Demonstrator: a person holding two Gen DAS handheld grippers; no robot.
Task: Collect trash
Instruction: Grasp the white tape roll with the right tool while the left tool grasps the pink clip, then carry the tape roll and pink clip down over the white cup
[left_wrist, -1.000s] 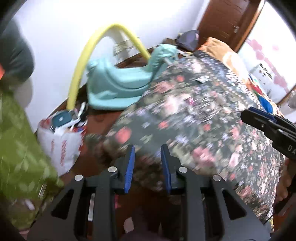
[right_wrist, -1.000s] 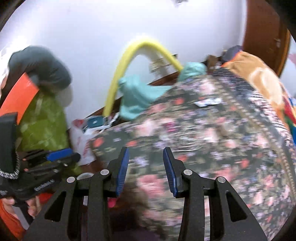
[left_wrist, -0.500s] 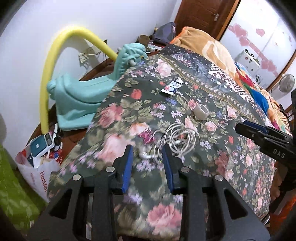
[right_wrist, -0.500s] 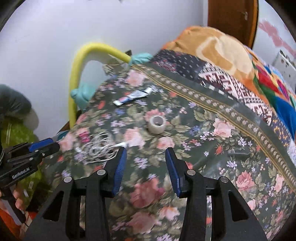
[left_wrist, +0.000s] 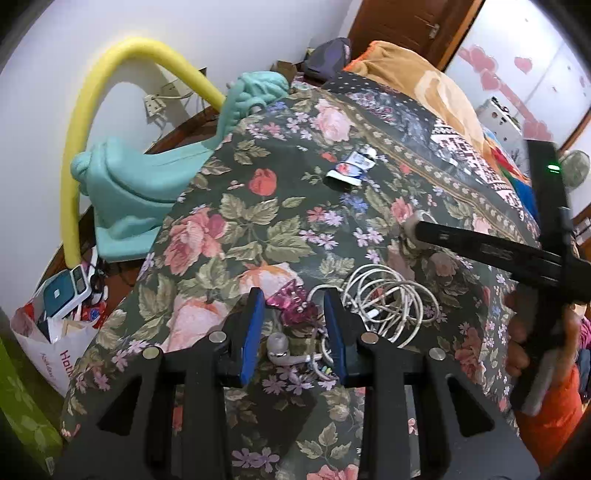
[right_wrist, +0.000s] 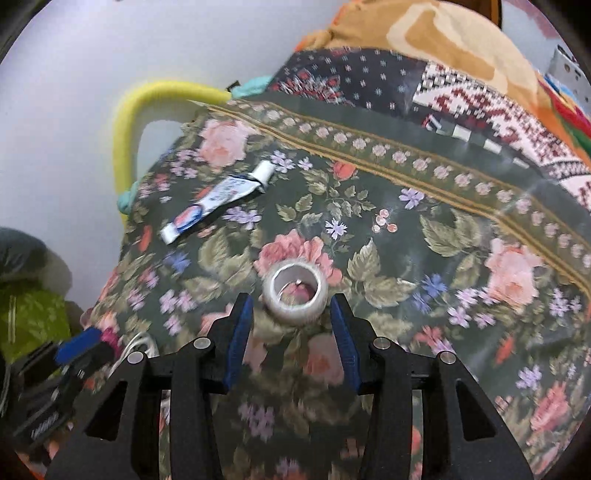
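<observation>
Lying on the flowered bedspread (left_wrist: 229, 206) are four loose items; the left gripper (left_wrist: 293, 328) is spread open over a crumpled pink wrapper (left_wrist: 293, 301), which sits between its blue pads (left_wrist: 253, 332) without visible contact; a white earbud (left_wrist: 279, 345) lies just behind the wrapper, inside the same gap; a coil of white cable (left_wrist: 391, 302) lies just beside the right-hand pad, touching or nearly so — cannot tell which

Right gripper (right_wrist: 291, 328) also spread open; a roll of clear tape (right_wrist: 294, 291) lies flat on the bedspread (right_wrist: 424, 236) just ahead of the gap between its pads (right_wrist: 236, 332), not gripped; from the left wrist view the right gripper (left_wrist: 417, 225) tip hides most of the roll; a squeezed tube (right_wrist: 218, 199) lies farther back on the spread, well apart from both tools; same tube (left_wrist: 352, 168) seen from the left wrist

Beside the bed: a white bag (left_wrist: 51, 332) of boxes on the floor, a yellow foam arch (left_wrist: 110, 96), a teal plastic toy (left_wrist: 147, 184) against the wall — right view is somewhat blurred
</observation>
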